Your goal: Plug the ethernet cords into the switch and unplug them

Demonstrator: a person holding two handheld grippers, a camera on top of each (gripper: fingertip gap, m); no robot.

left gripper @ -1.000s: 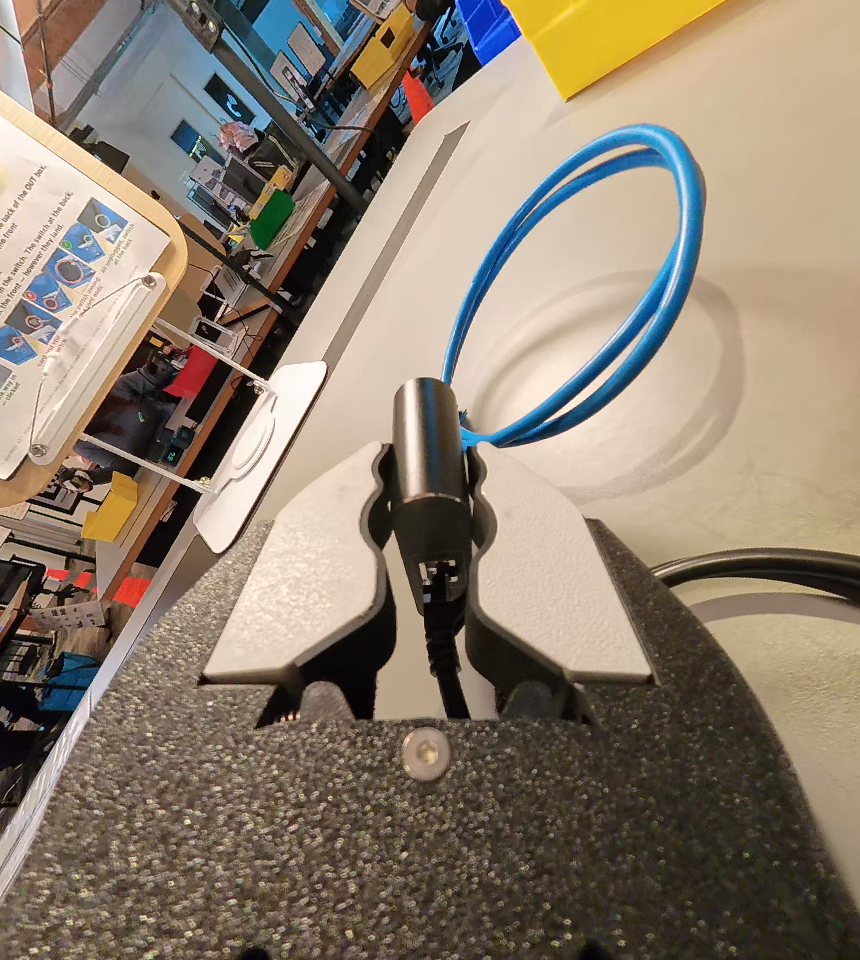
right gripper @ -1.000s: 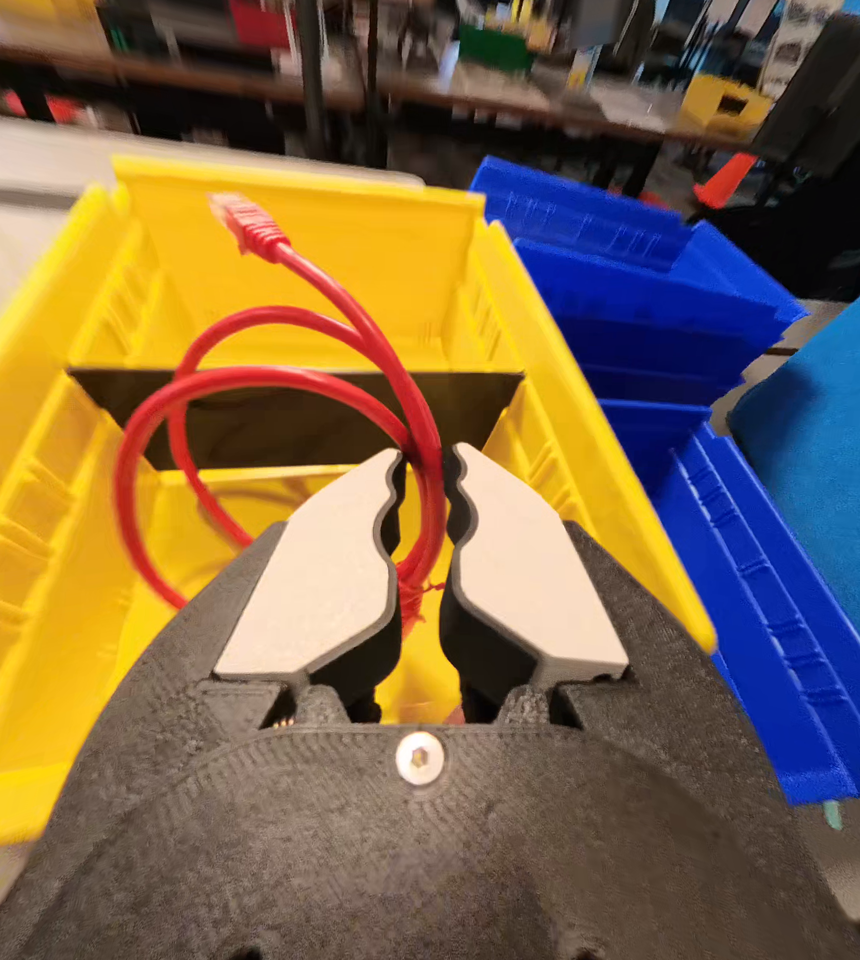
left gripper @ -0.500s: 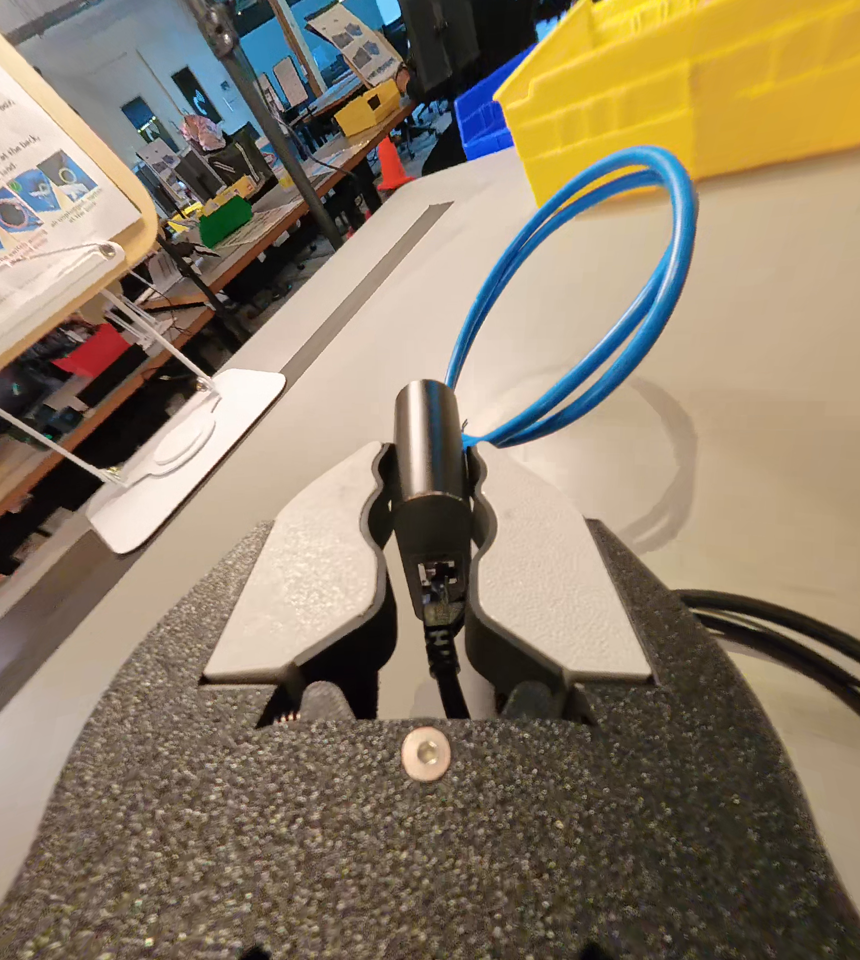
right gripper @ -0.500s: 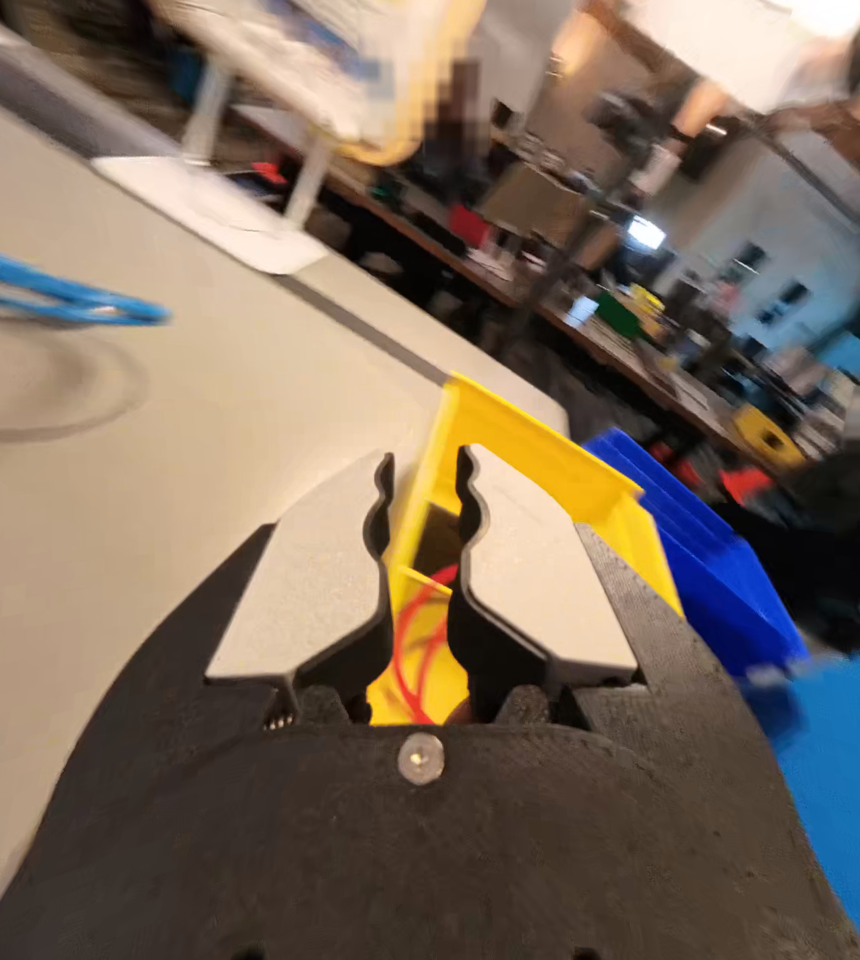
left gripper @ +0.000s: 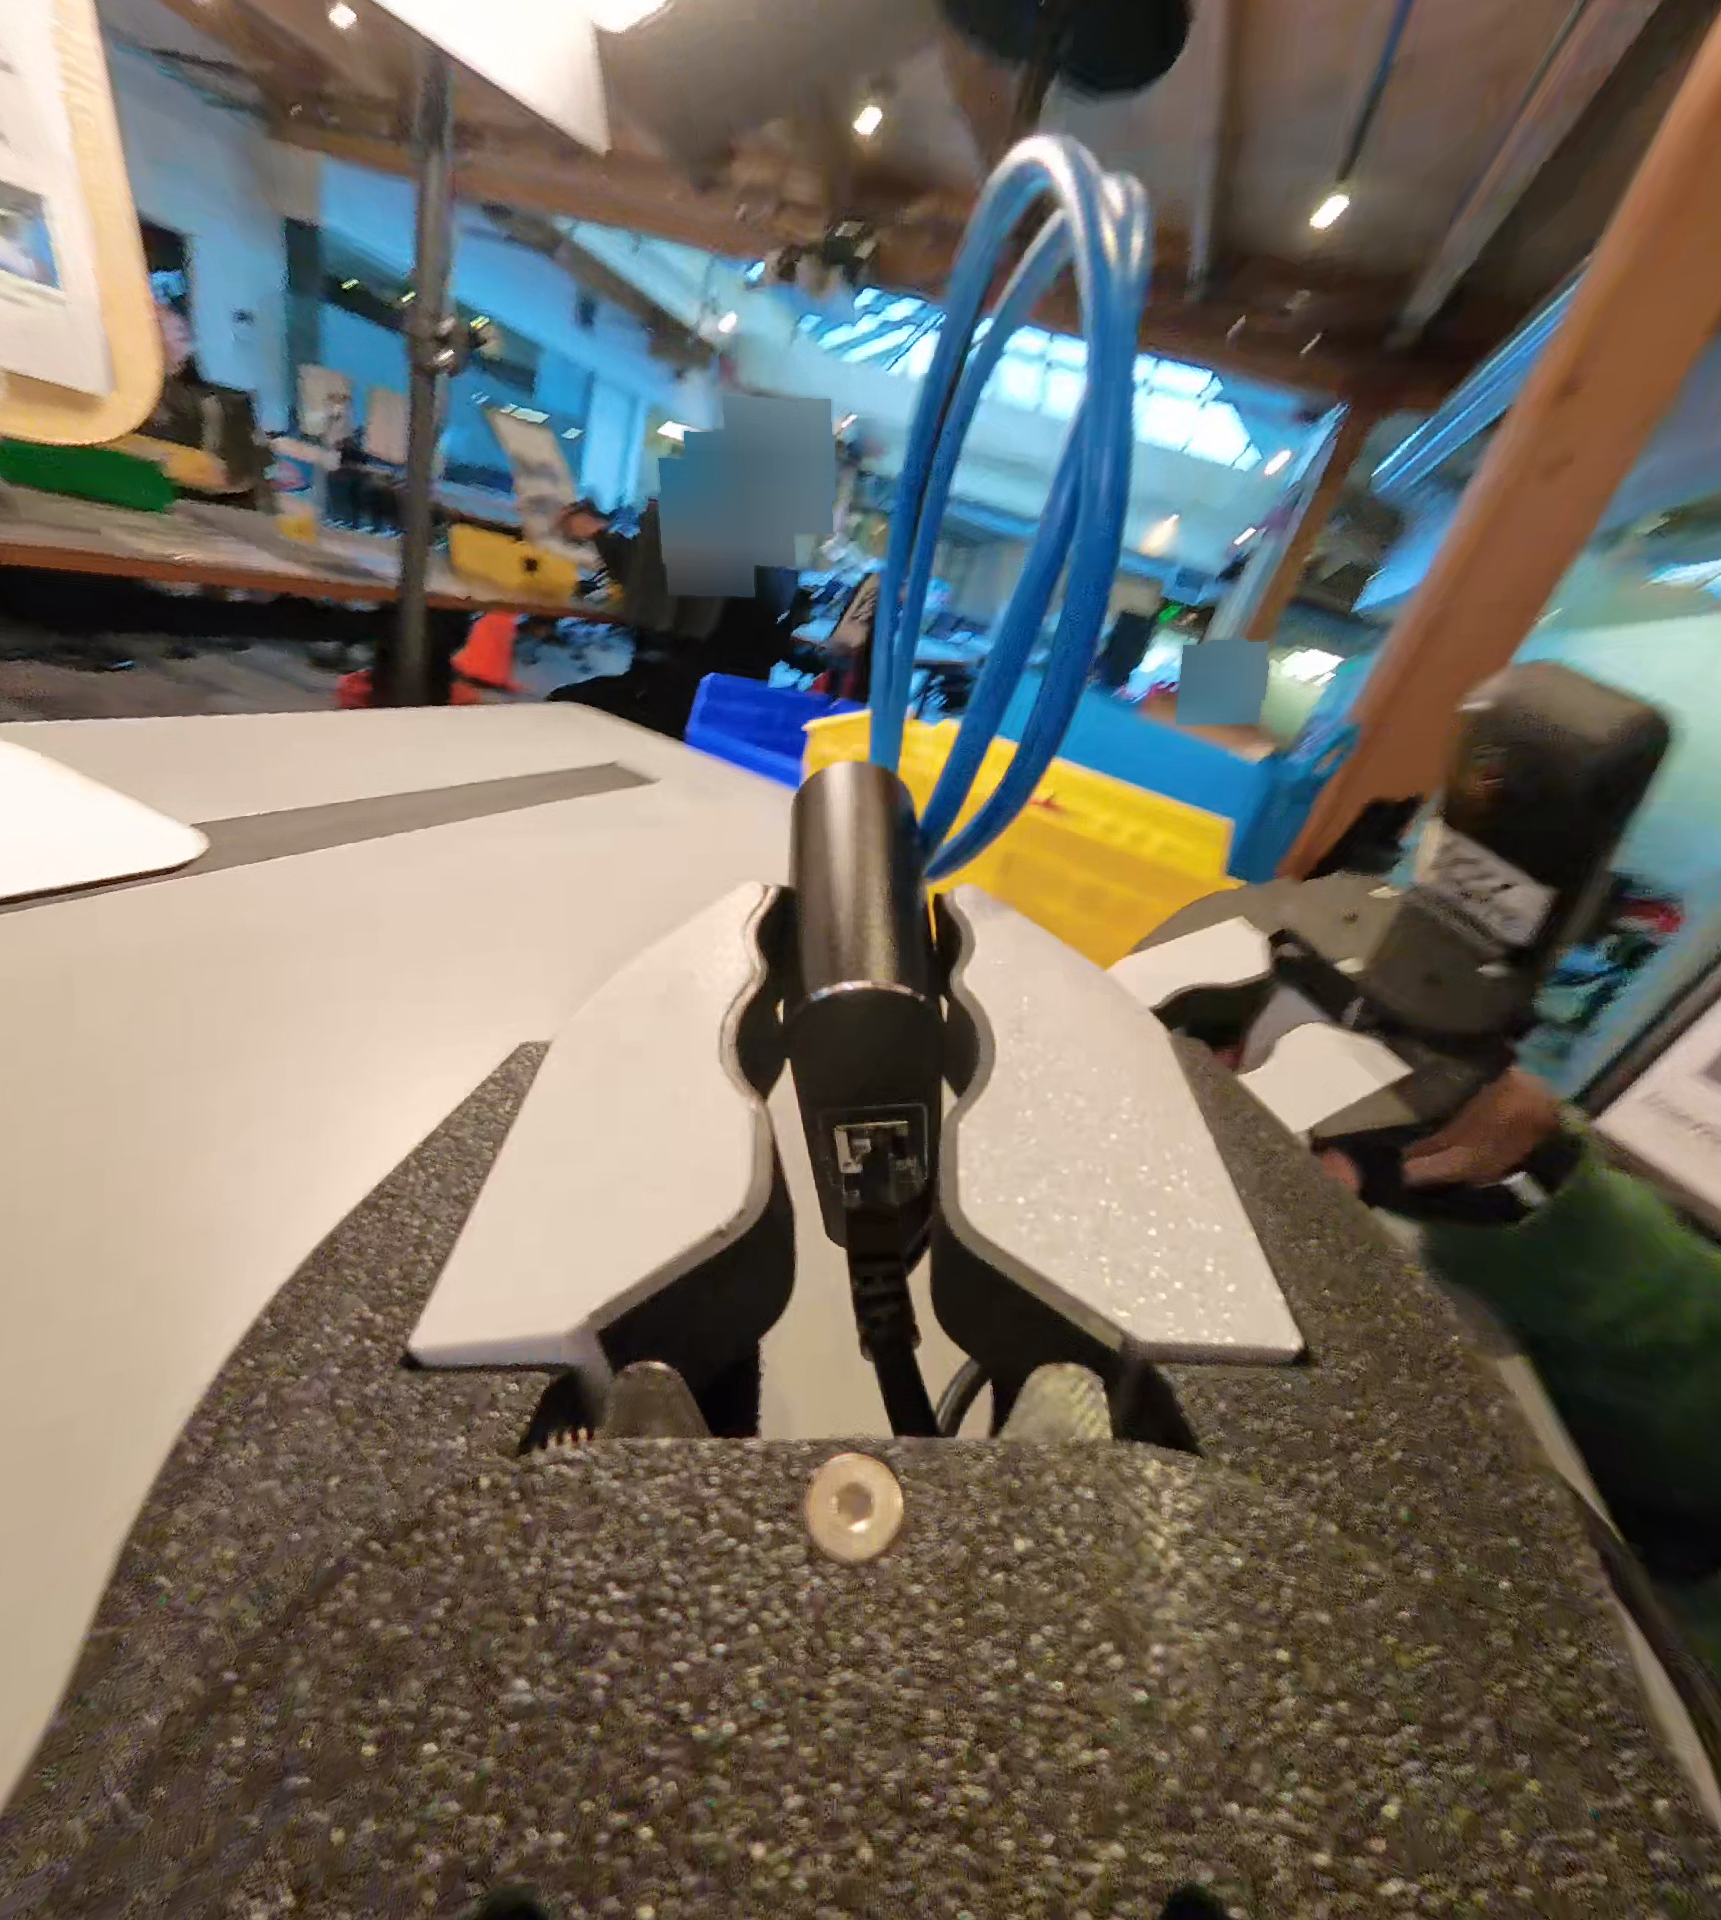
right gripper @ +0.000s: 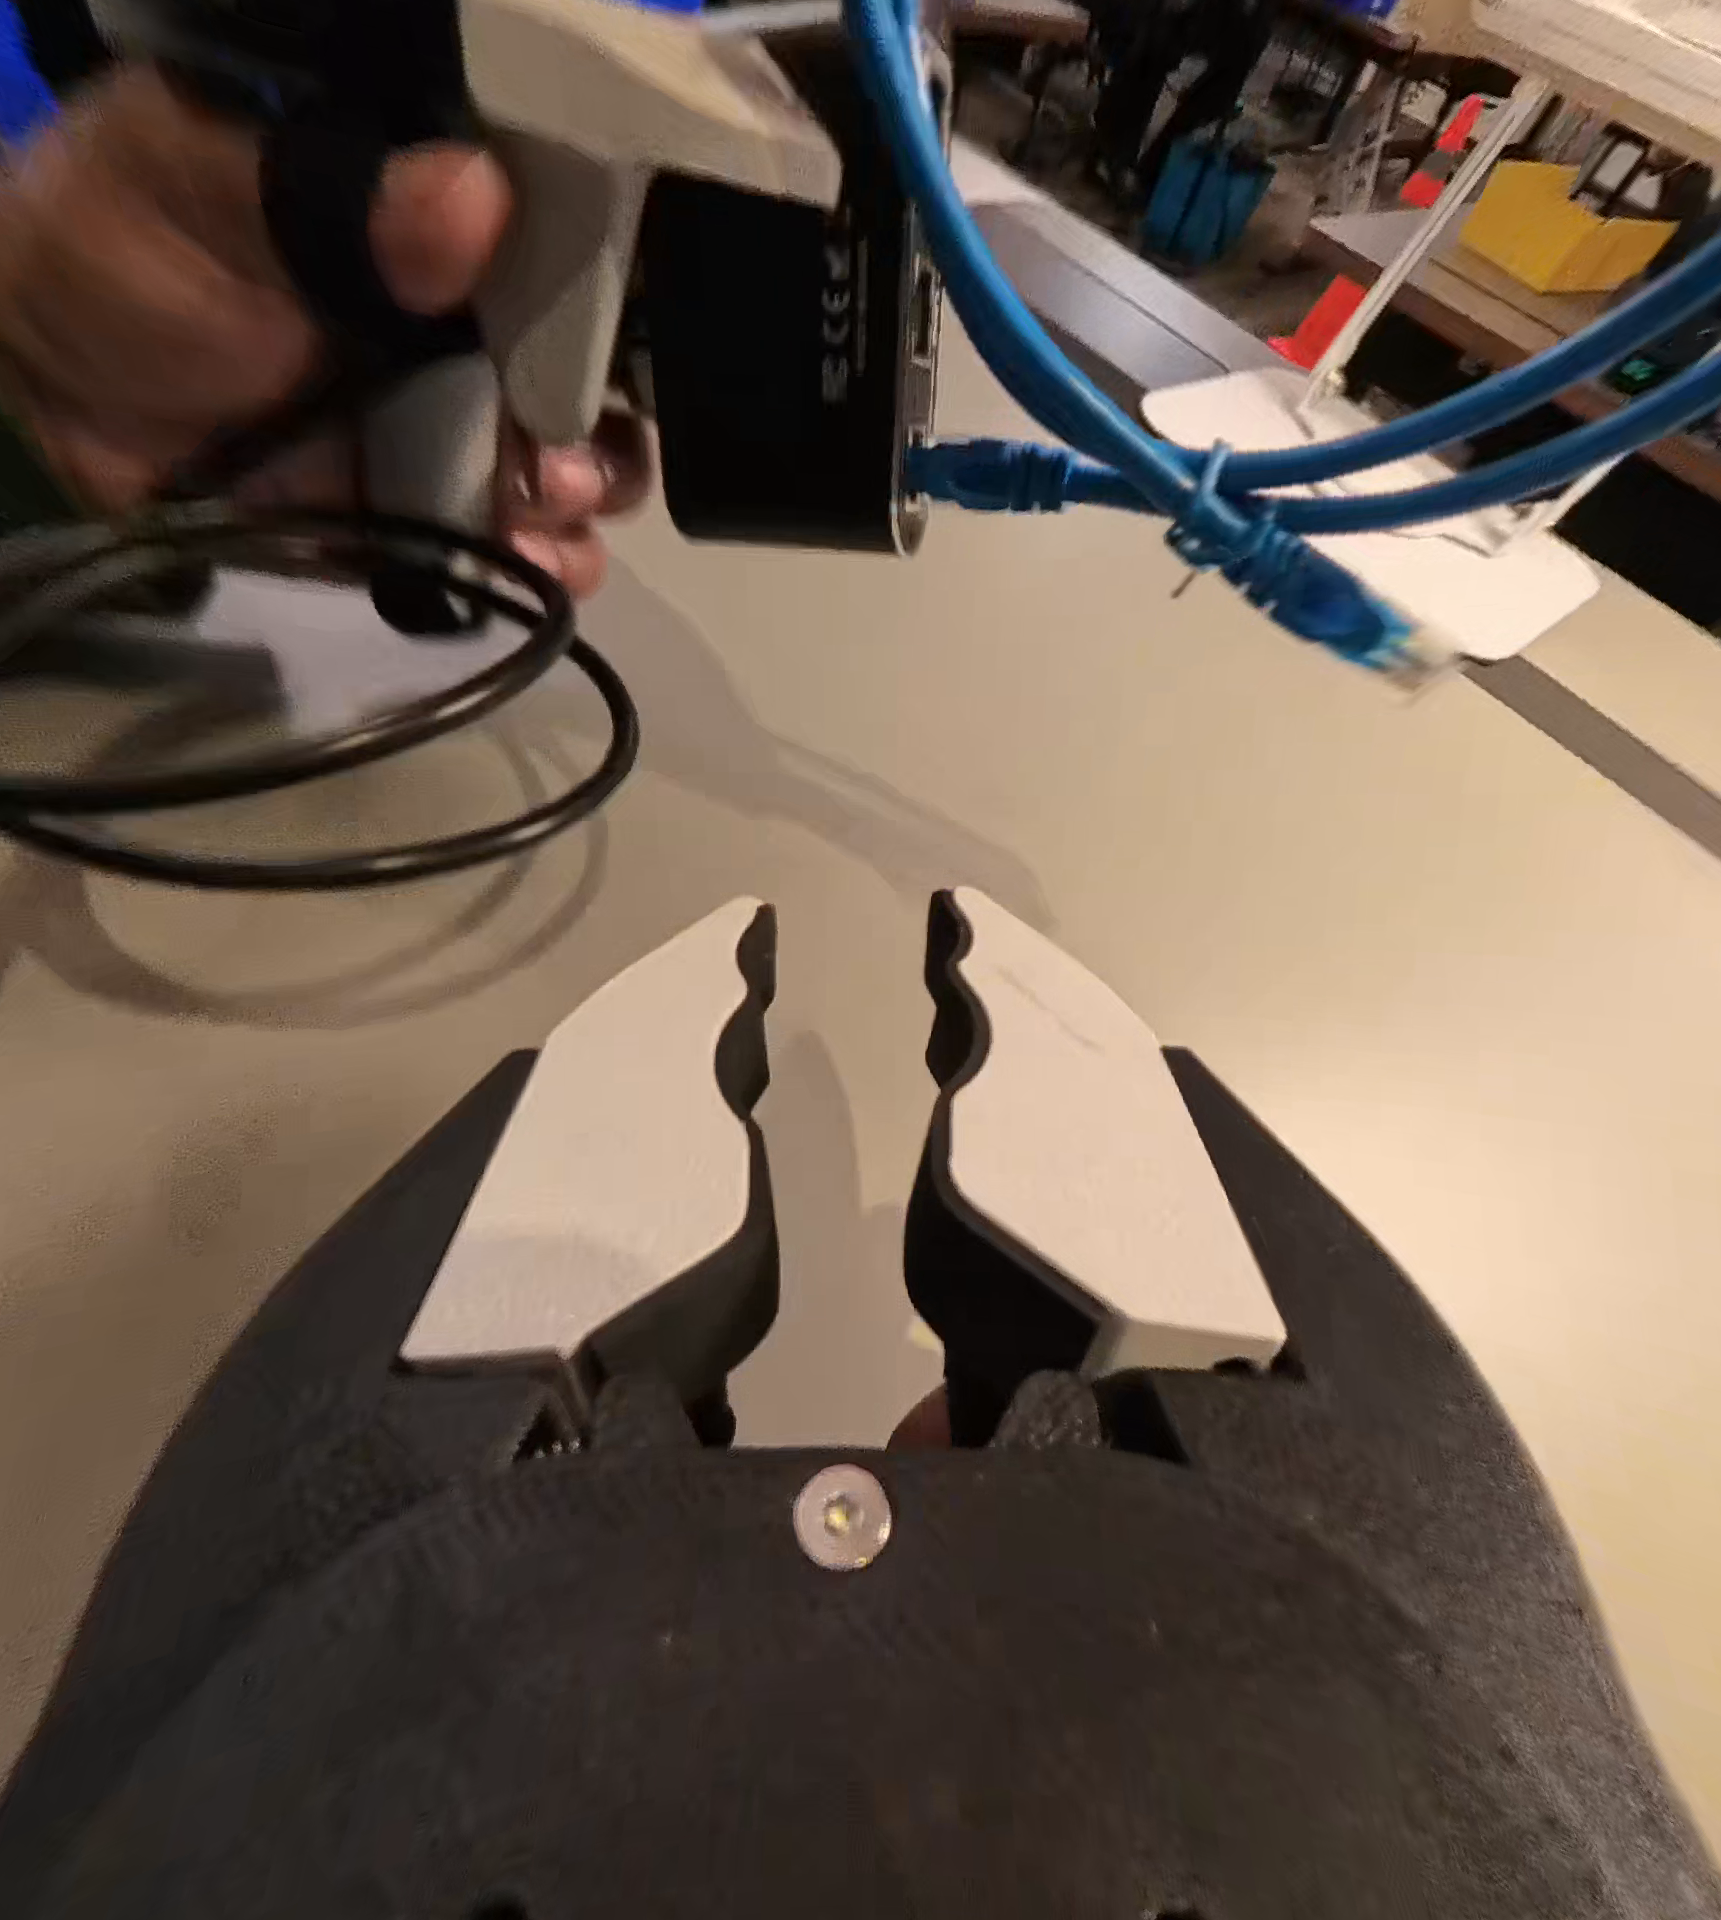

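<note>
The table [right gripper: 1199,987] is a broad, smooth, matte beige slab with a darker grey strip [left gripper: 399,821] running across it toward 10 o'clock in the left wrist view. At 1 o'clock in that view a glossy yellow bin [left gripper: 1095,852] of ribbed moulded plastic stands on the far edge, a blue bin [left gripper: 742,717] just behind it.

The left gripper [left gripper: 861,935] has a grainy black foam-textured body and pale, speckled, scalloped fingers [left gripper: 1074,1122]; they are clamped on the switch [left gripper: 861,997], a smooth, glossy black box with rounded ends, held edge-on and lifted off the table. The right wrist view shows the same switch [right gripper: 783,343] at 11 o'clock, gripped by the left gripper with a hand [right gripper: 139,281] on its handle.

The right gripper [right gripper: 851,914] is empty, its wavy-edged fingers [right gripper: 627,1143] set a narrow gap apart above bare tabletop.

A thin, shiny black cable [right gripper: 368,790] loops in an oval under the switch at 10 o'clock. The blue ethernet cord [right gripper: 1043,312], a round rubbery cable coiled and bound by a twist tie [right gripper: 1214,499], has one ridged plug [right gripper: 981,476] seated in the switch's lower port; its clear-tipped free plug [right gripper: 1355,629] hangs in the air at 1 o'clock. In the left wrist view the cord [left gripper: 1001,499] arcs up at 12 o'clock.
</note>
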